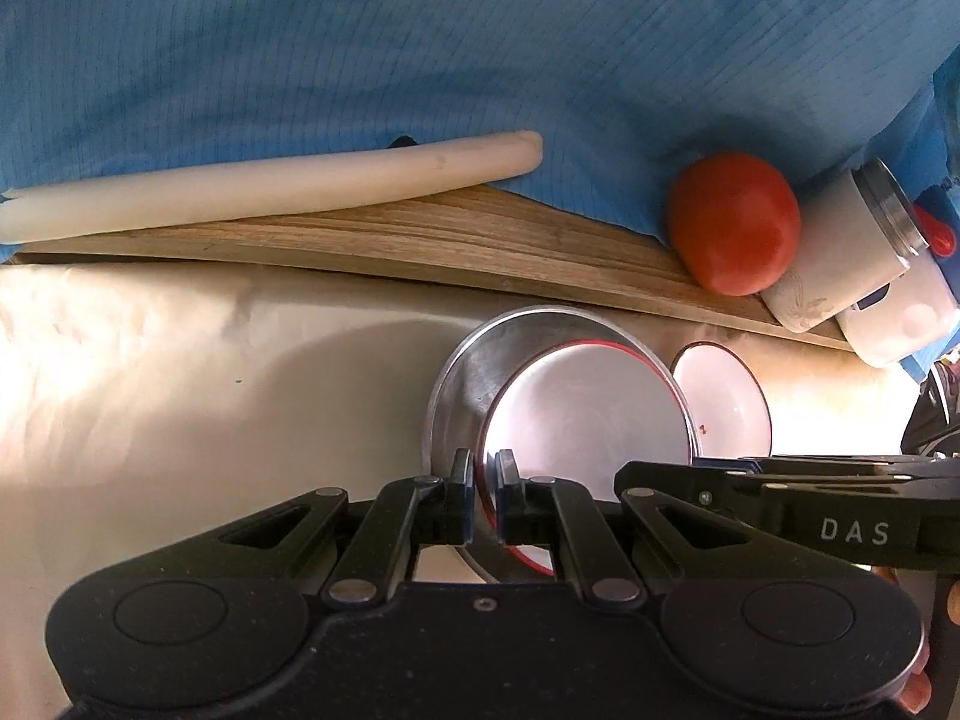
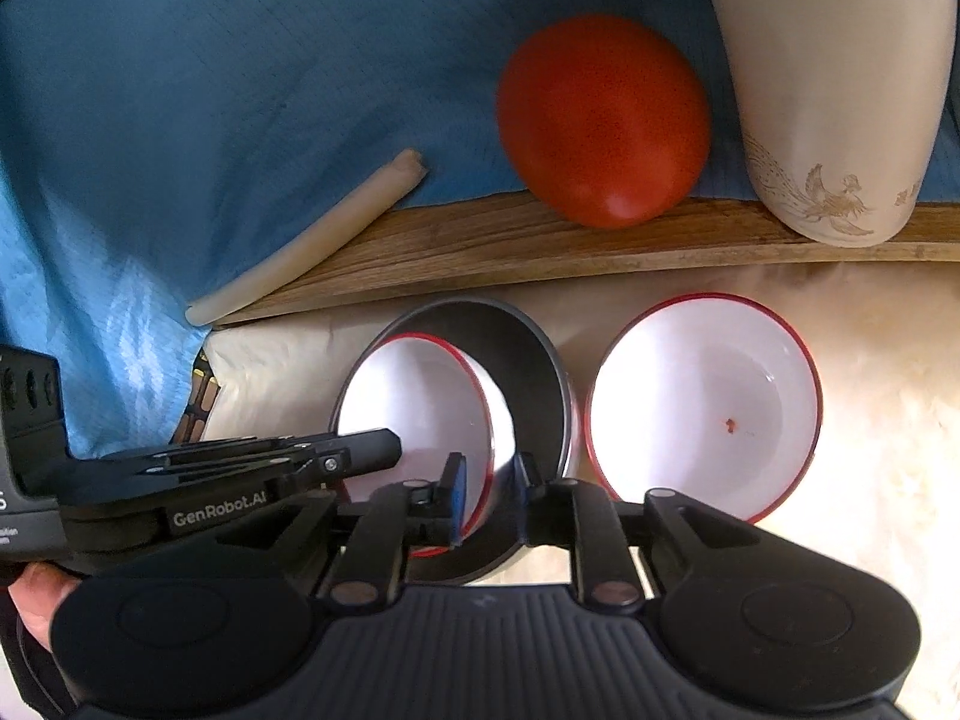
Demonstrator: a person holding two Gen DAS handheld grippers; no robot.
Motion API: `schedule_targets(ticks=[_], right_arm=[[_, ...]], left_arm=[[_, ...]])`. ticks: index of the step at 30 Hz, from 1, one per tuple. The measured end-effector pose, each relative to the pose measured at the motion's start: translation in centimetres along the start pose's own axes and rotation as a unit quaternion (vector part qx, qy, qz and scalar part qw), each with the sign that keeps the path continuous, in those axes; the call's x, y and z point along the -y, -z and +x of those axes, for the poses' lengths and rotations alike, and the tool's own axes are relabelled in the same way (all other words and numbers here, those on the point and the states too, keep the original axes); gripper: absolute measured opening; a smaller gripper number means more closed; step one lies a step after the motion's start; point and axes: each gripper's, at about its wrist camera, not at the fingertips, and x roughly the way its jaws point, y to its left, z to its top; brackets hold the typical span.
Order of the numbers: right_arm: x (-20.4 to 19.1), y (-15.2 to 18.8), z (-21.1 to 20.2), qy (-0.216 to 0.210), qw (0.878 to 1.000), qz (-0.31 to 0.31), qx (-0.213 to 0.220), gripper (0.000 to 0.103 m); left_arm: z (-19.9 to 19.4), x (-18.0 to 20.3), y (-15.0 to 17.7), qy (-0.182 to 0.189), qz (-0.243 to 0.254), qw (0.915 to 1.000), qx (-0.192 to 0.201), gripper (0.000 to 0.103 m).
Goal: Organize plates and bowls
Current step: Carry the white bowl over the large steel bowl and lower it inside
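A white red-rimmed bowl (image 1: 585, 405) sits tilted inside a steel bowl (image 1: 465, 378) on the cream cloth. My left gripper (image 1: 485, 492) is shut on the white bowl's rim. In the right wrist view my right gripper (image 2: 489, 495) straddles the nested white bowl (image 2: 414, 408) and the steel bowl's wall (image 2: 528, 360), with its jaws closed against them. A second white red-rimmed bowl (image 2: 705, 402) stands just right of the pair; it also shows in the left wrist view (image 1: 729, 402).
A wooden board (image 2: 480, 240) runs behind the bowls, carrying a red tomato (image 2: 603, 120), a pale rod (image 2: 312, 234) and a cream mug (image 2: 834, 90). Blue cloth (image 2: 210, 90) lies beyond. A second white cup (image 1: 900, 312) lies at right.
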Motion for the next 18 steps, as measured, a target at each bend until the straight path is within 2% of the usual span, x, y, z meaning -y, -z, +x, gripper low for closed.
schedule_targets(ticks=[8,13,18], right_arm=[[0.0,0.0,-0.05,-0.013,1.0,0.002,0.001,0.033],[0.05,0.22,-0.2,-0.022,1.0,0.001,0.0,0.035],[-0.06,0.44,-0.61,-0.029,1.0,-0.003,0.007,0.043]], left_arm=[[-0.15,-0.15,0.0,0.004,-0.006,1.0,0.001,0.008],[-0.57,-0.31,0.2,0.006,-0.008,0.9999,0.006,0.015],[-0.74,-0.38,0.37,0.007,-0.011,0.9999,0.008,0.016]])
